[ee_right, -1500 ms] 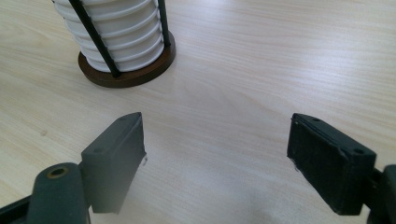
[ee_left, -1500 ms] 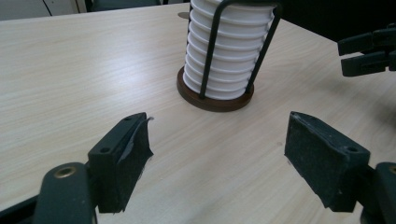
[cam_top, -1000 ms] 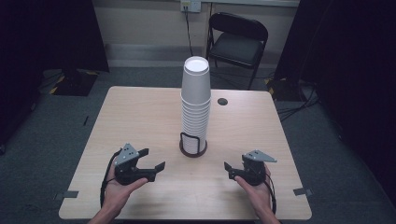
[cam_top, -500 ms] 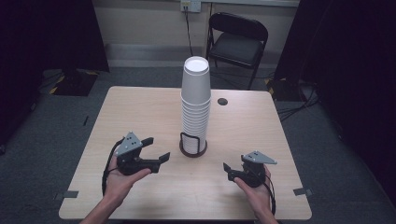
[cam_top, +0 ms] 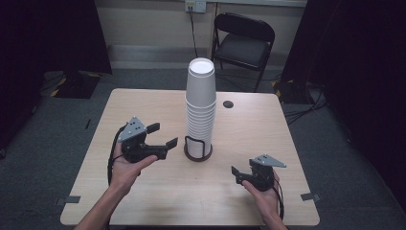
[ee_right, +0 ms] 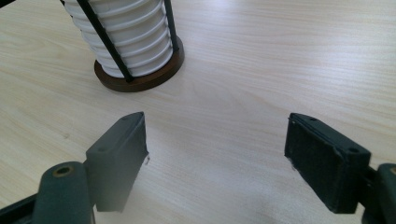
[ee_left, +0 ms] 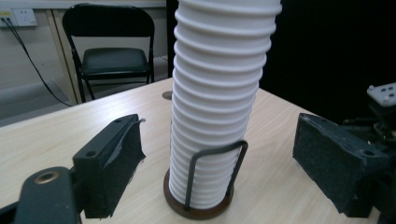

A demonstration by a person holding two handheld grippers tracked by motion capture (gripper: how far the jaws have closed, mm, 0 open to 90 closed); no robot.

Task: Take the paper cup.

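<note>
- Left gripper [cam_top: 162, 135]: jaws spread wide, nothing between them; held above the table [cam_top: 143, 201], just left of the cup stack and pointed at it.
- Right gripper [cam_top: 238, 174]: jaws likewise wide apart and empty; low over the table's near right part, well apart from the stack.
- Stack of white paper cups [cam_top: 200, 108]: upright at the table's middle, seated in a holder [ee_left: 198, 205] (round dark base, black wire uprights).
- Small dark disc [cam_top: 228, 104]: on the table behind the stack.
- Folding chair [cam_top: 243, 40]: beyond the far edge.
</note>
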